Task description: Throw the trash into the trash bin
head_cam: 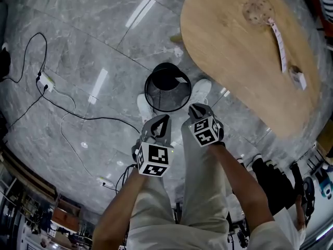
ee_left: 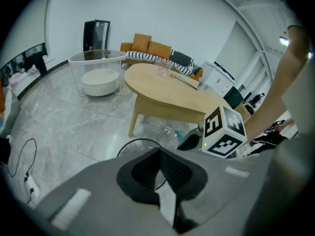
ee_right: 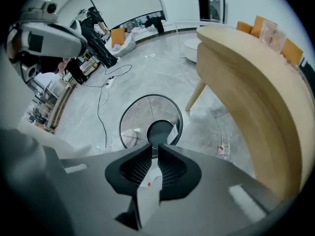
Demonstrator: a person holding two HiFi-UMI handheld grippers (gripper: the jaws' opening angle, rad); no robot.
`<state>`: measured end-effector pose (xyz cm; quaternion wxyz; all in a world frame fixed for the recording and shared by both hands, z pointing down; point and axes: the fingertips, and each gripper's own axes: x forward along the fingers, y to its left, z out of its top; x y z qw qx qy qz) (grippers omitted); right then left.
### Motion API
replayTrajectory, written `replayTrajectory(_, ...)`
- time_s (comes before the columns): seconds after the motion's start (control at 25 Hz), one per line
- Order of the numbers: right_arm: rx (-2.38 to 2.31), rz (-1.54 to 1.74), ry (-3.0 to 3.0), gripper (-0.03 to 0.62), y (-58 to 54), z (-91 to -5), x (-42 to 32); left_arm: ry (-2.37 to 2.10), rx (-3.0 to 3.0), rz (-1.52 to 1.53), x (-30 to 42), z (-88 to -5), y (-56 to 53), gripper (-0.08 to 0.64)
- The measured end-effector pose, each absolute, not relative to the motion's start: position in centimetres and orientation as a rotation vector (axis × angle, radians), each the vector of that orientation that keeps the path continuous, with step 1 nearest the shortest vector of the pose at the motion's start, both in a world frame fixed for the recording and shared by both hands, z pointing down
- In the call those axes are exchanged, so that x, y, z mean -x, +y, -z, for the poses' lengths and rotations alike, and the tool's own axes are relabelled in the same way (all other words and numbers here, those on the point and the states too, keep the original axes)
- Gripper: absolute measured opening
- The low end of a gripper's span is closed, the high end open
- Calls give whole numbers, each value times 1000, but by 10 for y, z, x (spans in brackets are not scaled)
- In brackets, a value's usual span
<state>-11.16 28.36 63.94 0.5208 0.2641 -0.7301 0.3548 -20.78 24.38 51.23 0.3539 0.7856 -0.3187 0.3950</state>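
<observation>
The left gripper [head_cam: 160,126] and right gripper [head_cam: 199,111] hang side by side just short of the bin [head_cam: 165,102]. It stands on open floor [head_cam: 93,46] beside the counter's [head_cam: 229,51] curved edge, with a cable [head_cam: 67,113] well apart to the left. The left fingers [ee_left: 142,173] are clenched tip to tip on nothing, and the right fingers [ee_right: 174,168] stand slightly parted, released. White trash [ee_right: 172,132] lies inside the bin, and a bottle [ee_right: 224,149] on the floor under the counter's edge has a red label too small to read.

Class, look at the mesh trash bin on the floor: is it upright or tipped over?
Upright: the mesh trash bin stands on the floor, its round open mouth facing up toward the head camera.
</observation>
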Motion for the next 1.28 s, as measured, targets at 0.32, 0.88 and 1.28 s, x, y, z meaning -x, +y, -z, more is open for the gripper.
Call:
replayTrajectory(0.32,-683,-805,-1831,26,258,-598,101,-781,-2080,-1045,177,-497,231,0)
replayTrajectory(0.88,-915,-924,-1977,28,217,-516,61,-717,-2163,-1068,105,-467,205,0)
replayTrajectory(1.28,-1129,-893,-1992,27,179,-479,-1,-661,-2219,-1084,61,-453,184,0)
